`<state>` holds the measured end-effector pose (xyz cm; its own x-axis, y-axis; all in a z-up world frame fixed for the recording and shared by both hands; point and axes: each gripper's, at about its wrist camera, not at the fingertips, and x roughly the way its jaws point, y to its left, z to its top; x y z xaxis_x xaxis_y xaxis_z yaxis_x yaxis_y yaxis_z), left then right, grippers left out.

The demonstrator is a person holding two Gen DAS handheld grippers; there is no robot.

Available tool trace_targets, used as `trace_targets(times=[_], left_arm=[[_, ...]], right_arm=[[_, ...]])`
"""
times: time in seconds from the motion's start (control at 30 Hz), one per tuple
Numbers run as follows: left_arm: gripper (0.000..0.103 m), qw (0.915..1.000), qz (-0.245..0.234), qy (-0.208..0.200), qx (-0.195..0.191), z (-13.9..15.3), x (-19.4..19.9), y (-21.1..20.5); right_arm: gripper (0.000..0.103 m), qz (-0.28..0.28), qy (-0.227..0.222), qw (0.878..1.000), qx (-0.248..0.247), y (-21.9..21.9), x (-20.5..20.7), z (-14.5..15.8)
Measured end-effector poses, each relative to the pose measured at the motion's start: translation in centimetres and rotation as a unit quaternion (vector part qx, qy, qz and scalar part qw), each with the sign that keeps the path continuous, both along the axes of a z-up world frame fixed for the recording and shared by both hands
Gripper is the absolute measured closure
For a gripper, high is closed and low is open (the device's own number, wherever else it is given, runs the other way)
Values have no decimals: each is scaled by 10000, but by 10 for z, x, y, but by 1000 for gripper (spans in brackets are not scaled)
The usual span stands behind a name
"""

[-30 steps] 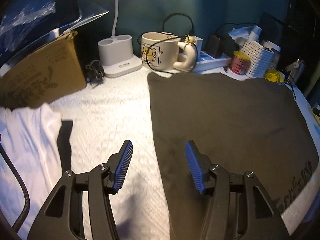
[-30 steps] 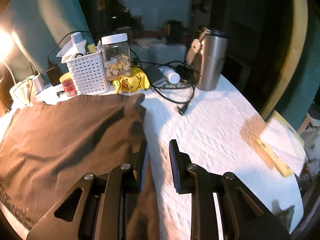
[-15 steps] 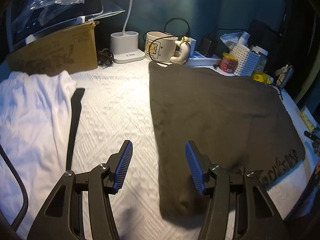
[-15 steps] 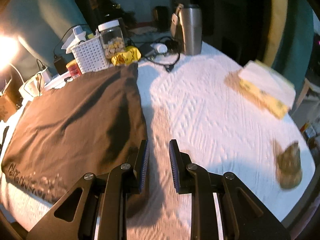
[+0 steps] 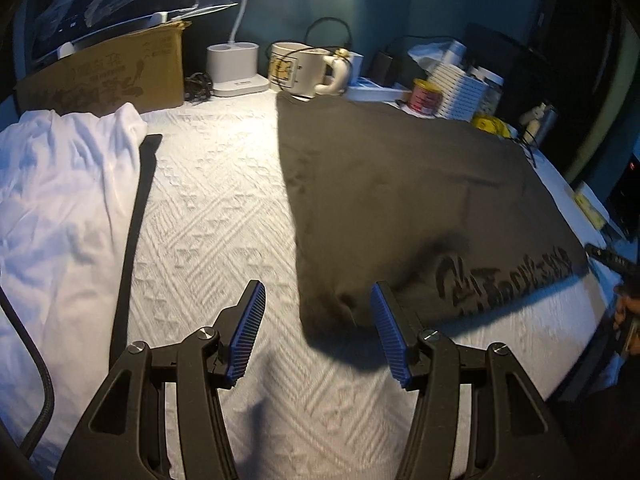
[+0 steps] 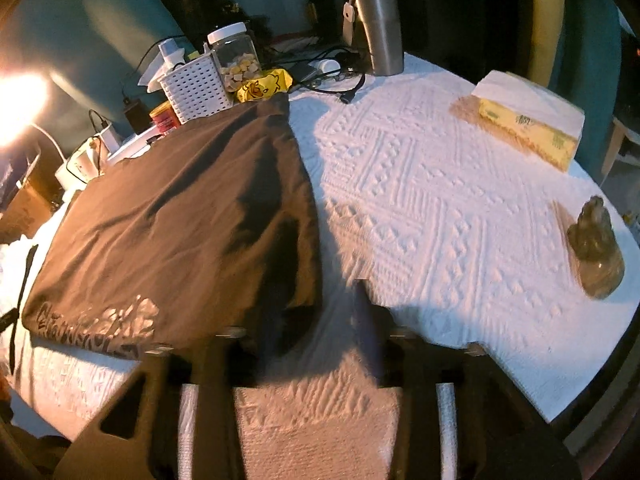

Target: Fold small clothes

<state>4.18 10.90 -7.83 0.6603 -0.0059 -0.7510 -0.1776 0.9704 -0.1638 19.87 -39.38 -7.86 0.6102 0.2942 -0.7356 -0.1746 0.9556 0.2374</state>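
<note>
Dark brown T-shirt (image 5: 400, 184) lies flat on the white textured cloth (image 5: 216, 216) covering the counter, folded into a broad rectangle, printed lettering along its near edge, slight wrinkles. Left tool (image 5: 318, 334) hangs open and empty over the shirt's near left corner, which sits just ahead between the blue pads (image 5: 248, 328). Right tool (image 6: 316, 320), blurred, jaws just opening, nothing gripped, at the shirt's near right corner. White garment (image 5: 60, 200) lies crumpled, well apart to the left.

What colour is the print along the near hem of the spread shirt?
Black lettering on the dark brown shirt, clearest in the left wrist view.
</note>
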Motion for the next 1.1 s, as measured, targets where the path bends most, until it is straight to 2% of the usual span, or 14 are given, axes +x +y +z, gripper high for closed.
trace_targets(times=[0.17, 0.23, 0.4, 0.43, 0.53, 0.6, 0.63, 0.67, 0.87, 0.93, 0.97, 1.07, 1.1], left_arm=[[49, 9999, -119, 76, 0, -10, -3, -2], [56, 9999, -134, 57, -43, -11, -4, -2], [63, 9997, -235, 51, -102, -14, -4, -2], [63, 9996, -255, 47, -84, -15, -4, -3], [63, 9992, -359, 173, 44, -21, 0, -7], [63, 9985, -438, 190, 256, -24, 2, -14], [63, 9981, -480, 197, 321, -24, 2, -15], [63, 9975, -529, 209, 415, -25, 3, -18], [87, 9967, -552, 265, 539, -24, 6, -13], [93, 9961, -511, 296, 656, -24, 5, -13], [94, 9954, -411, 308, 806, -23, 5, -13], [94, 9959, -321, 254, 808, -20, 4, -8], [94, 9955, -299, 245, 867, -19, 5, -8]], right_arm=[[52, -15, 49, 9999, 128, 3, -5, -4], [52, -39, 19, 9998, 183, 2, -8, -6], [52, -55, -64, 9996, 257, 6, -11, -9], [58, -3, -69, 9996, 275, 9, -12, -10], [66, 11, -202, 9995, 248, 17, -14, -12], [73, 26, -231, 9995, 212, 19, -14, -13], [81, 48, -236, 9995, 213, 20, -13, -13], [83, 103, -189, 9994, 274, 20, -12, -14], [88, 247, -127, 9973, 673, 4, -7, -5], [89, 284, -188, 9972, 665, 3, -6, 0], [89, 318, -219, 9973, 626, 3, -5, 3], [90, 319, -307, 9976, 529, 2, -2, 11], [93, 243, -353, 9983, 395, 1, 0, 13]])
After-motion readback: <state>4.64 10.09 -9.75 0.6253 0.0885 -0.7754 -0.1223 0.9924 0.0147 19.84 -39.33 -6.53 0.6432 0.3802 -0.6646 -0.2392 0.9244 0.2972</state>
